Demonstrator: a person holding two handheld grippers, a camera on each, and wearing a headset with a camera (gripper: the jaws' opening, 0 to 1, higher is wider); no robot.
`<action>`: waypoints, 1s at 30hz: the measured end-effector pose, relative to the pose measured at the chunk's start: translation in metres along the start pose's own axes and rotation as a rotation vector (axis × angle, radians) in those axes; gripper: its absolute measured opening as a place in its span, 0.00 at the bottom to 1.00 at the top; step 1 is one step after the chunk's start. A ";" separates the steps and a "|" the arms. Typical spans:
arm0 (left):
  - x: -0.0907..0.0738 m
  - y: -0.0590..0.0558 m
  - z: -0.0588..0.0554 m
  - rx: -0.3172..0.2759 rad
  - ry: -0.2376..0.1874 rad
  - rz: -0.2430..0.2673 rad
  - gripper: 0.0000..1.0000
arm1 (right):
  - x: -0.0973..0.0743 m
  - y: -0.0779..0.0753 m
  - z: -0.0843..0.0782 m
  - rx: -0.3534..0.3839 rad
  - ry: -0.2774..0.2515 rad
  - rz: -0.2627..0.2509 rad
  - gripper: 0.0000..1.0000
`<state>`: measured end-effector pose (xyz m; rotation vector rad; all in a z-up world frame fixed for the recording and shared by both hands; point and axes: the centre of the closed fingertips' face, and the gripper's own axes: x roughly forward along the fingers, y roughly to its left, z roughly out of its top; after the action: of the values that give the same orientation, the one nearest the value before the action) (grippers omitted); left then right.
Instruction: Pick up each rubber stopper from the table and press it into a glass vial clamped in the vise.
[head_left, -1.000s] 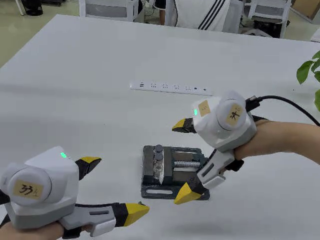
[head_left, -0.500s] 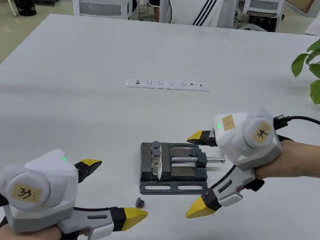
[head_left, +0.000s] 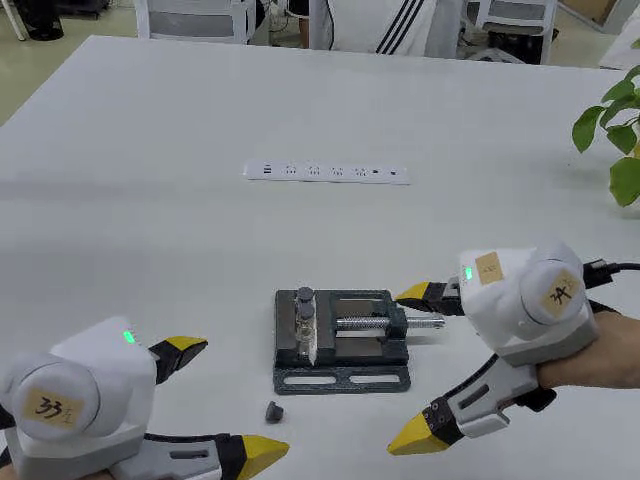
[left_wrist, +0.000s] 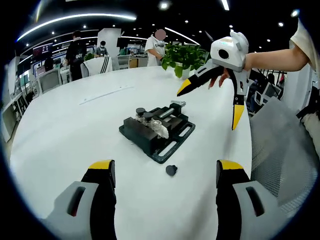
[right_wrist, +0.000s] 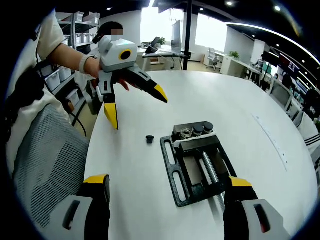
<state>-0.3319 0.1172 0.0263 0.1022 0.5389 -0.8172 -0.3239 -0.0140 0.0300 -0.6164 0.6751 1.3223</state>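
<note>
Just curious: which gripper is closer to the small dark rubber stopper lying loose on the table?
Left. The left gripper sits just beside the small dark rubber stopper; the right gripper hangs farther off, beside the dark metal vise.

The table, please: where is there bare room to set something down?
Bare table spans between the strip and the vise, also left of the vise and beyond the strip. It is crowded near the vise: the stopper lies before it, flanked by the open left gripper and right gripper.
</note>
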 end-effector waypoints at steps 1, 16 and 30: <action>0.001 0.000 -0.001 0.000 0.003 -0.003 0.80 | 0.000 0.001 -0.002 0.007 0.000 0.001 0.94; 0.008 -0.011 -0.004 0.054 0.043 -0.045 0.70 | -0.002 0.008 -0.012 0.044 0.002 -0.001 0.90; 0.023 -0.023 -0.008 0.336 0.175 -0.128 0.50 | -0.005 0.007 -0.017 0.062 -0.005 -0.009 0.88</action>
<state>-0.3389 0.0882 0.0107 0.4550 0.5726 -1.0254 -0.3332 -0.0288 0.0224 -0.5650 0.7058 1.2900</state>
